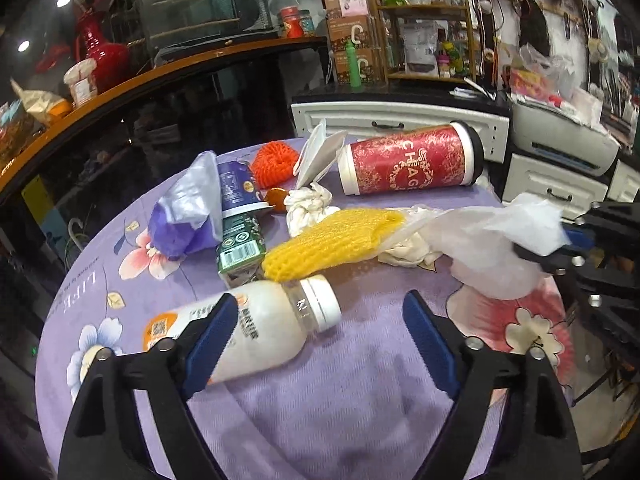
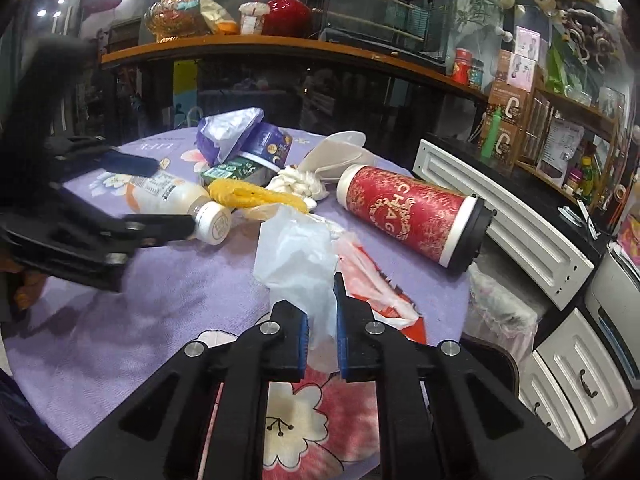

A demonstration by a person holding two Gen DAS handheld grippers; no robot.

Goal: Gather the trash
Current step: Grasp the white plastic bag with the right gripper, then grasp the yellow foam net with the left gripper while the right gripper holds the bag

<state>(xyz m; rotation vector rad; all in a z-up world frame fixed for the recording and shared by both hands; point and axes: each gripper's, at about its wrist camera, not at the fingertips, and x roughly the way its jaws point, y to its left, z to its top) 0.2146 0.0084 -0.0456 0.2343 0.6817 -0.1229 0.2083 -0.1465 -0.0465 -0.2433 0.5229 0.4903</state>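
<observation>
A white milk bottle (image 1: 272, 320) lies on its side on the purple flowered tablecloth (image 1: 360, 380). My left gripper (image 1: 320, 300) is open, its fingers either side of the bottle's capped end without pressing it; in the right wrist view it (image 2: 152, 196) straddles the bottle (image 2: 176, 196). My right gripper (image 2: 322, 332) is shut on a crumpled thin white plastic bag (image 2: 296, 256), also seen at the right of the left wrist view (image 1: 492, 240). Behind lie a yellow foam net (image 1: 332, 240), a red paper cup (image 1: 408, 160), a green carton (image 1: 240, 244) and a purple bag (image 1: 184, 216).
An orange foam net (image 1: 276, 160), a knotted white tissue (image 1: 308, 204) and a blue cup (image 1: 236, 188) sit further back. A white drawer cabinet (image 1: 400, 120) stands beyond the table's far edge, and a curved wooden counter (image 1: 120, 84) with a red vase (image 1: 100, 48) on the left.
</observation>
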